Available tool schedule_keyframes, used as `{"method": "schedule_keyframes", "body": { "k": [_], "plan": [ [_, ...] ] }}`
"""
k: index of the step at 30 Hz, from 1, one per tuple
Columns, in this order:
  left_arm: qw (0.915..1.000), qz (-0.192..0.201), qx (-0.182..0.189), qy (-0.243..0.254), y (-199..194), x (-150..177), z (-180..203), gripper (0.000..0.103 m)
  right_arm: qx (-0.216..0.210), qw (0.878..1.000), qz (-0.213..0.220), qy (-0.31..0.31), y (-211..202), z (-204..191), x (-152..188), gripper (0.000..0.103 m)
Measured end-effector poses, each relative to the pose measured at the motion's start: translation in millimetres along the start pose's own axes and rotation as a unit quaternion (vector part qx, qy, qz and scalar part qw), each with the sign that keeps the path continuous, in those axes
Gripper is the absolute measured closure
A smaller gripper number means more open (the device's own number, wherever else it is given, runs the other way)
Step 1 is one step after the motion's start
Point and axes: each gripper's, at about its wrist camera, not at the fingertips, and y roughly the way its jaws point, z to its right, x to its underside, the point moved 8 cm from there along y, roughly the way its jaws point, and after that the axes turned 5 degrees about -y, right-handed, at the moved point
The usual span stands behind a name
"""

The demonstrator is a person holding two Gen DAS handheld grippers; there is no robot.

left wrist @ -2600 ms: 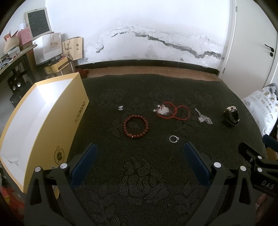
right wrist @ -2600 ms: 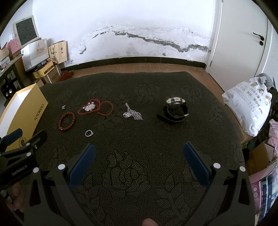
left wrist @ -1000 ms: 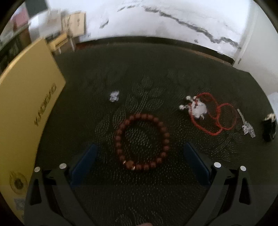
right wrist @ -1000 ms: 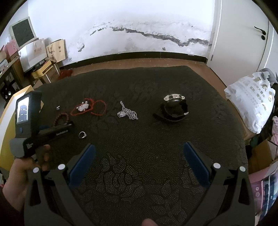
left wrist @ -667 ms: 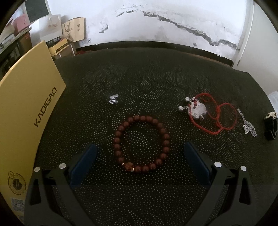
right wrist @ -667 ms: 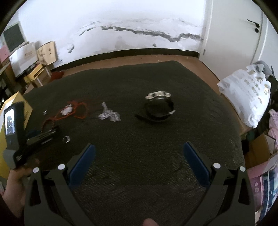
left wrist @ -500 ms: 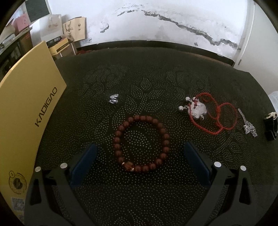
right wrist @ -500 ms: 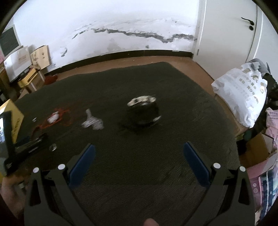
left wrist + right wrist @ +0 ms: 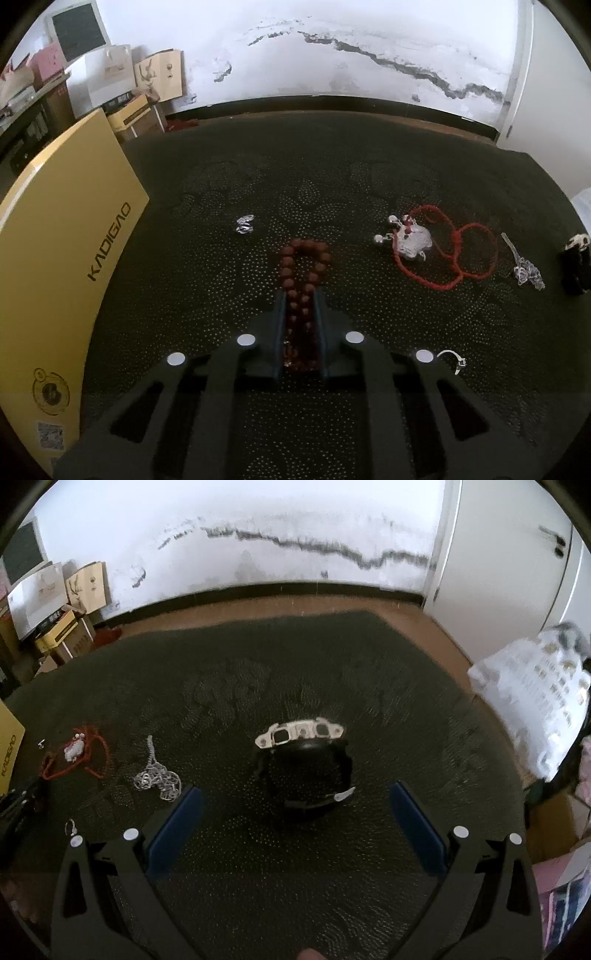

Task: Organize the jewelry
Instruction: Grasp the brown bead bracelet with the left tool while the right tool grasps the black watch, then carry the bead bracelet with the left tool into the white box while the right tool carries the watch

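Note:
My left gripper (image 9: 300,295) is shut on the dark red bead bracelet (image 9: 303,266), squeezing it into a narrow loop on the dark mat. A red cord necklace with a silver pendant (image 9: 436,247), a silver chain (image 9: 524,267), a silver ring (image 9: 452,358) and a small silver earring (image 9: 244,224) lie around it. My right gripper (image 9: 295,805) is open, its jaws on either side of a black watch (image 9: 304,764) with a white face. The silver chain (image 9: 157,775) and the red necklace (image 9: 75,755) lie to its left.
An open yellow box (image 9: 62,258) stands at the mat's left edge. Cartons and bags (image 9: 122,85) stand by the far wall. A white sack (image 9: 532,705) lies off the mat's right edge. The left gripper's body (image 9: 18,805) shows at the right view's left edge.
My left gripper has shut on the bead bracelet, flattening it from a round ring to a narrow loop. My right gripper has moved forward and right until the watch lies between its open jaws.

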Motion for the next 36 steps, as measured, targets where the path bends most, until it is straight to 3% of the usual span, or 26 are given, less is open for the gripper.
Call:
{"method": "schedule_keyframes", "body": {
  "k": [12, 16, 18, 19, 20, 28, 36],
  "plan": [
    [0.9997, -0.009, 0.017, -0.013, -2, -4, -5, 0.089, -0.012, 0.998, -0.048, 0.043, 43, 12, -2, 0.005],
    [0.9998, 0.005, 0.017, -0.006, -11, -8, -5, 0.089, 0.009, 0.999, -0.043, 0.024, 47, 11, -7, 0.005],
    [0.9998, 0.013, 0.014, -0.002, -16, -10, -7, 0.089, 0.011, 0.999, -0.036, 0.026, 46, 12, -9, 0.013],
    [0.9998, 0.016, 0.014, -0.001, -17, -11, -7, 0.089, 0.011, 0.999, -0.032, 0.027, 44, 11, -11, 0.028],
    [0.9998, 0.017, 0.014, -0.001, -19, -11, -9, 0.089, 0.012, 0.999, -0.028, 0.029, 42, 11, -12, 0.035],
    [0.9996, 0.02, 0.018, -0.003, -30, -12, -15, 0.089, 0.008, 0.999, -0.021, 0.037, 34, 4, -17, 0.04],
    [0.9992, 0.03, 0.026, -0.002, -61, -21, -21, 0.089, -0.006, 1.0, 0.011, 0.013, -19, -28, -35, 0.041]
  ]
}}
